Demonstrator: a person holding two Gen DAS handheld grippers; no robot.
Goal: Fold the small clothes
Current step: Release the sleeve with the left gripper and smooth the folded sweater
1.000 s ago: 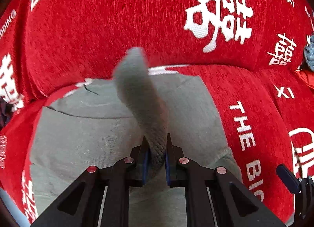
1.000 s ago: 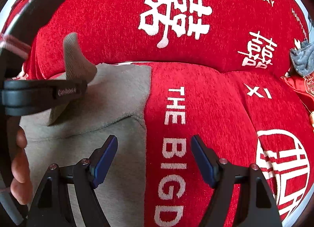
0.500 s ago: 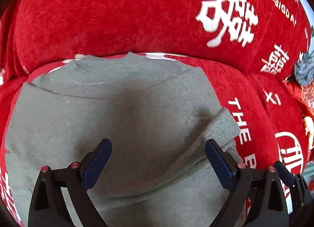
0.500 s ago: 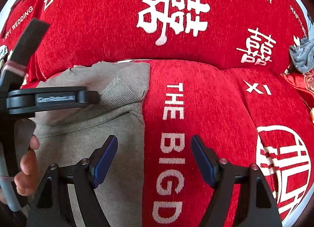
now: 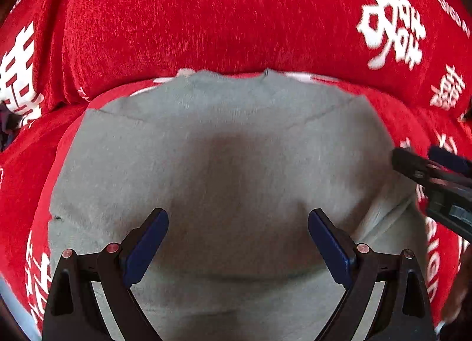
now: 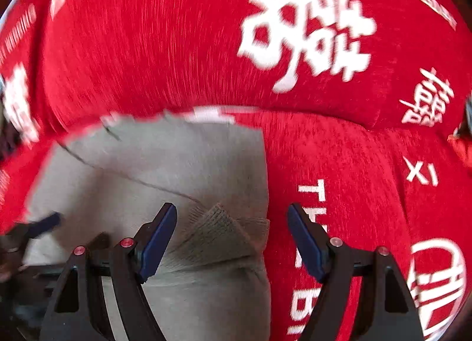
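A grey knitted sweater (image 5: 224, 164) lies flat on a red sofa seat; it also shows in the right wrist view (image 6: 183, 169). Its ribbed sleeve cuff (image 6: 218, 231) lies folded across the body near the right edge. My left gripper (image 5: 237, 240) is open and empty above the middle of the sweater. My right gripper (image 6: 231, 237) is open, its jaws on either side of the cuff, not closed on it. The right gripper shows at the right edge of the left wrist view (image 5: 436, 181).
The red sofa cover (image 5: 206, 16) with white lettering and characters rises as a backrest behind the sweater. A grey bundle (image 6: 467, 110) shows at the far right edge. The left gripper's finger (image 6: 44, 223) shows at the left of the right wrist view.
My left gripper let go of the sleeve, opened, and moved left over the sweater's middle. My right gripper moved left over the folded cuff.
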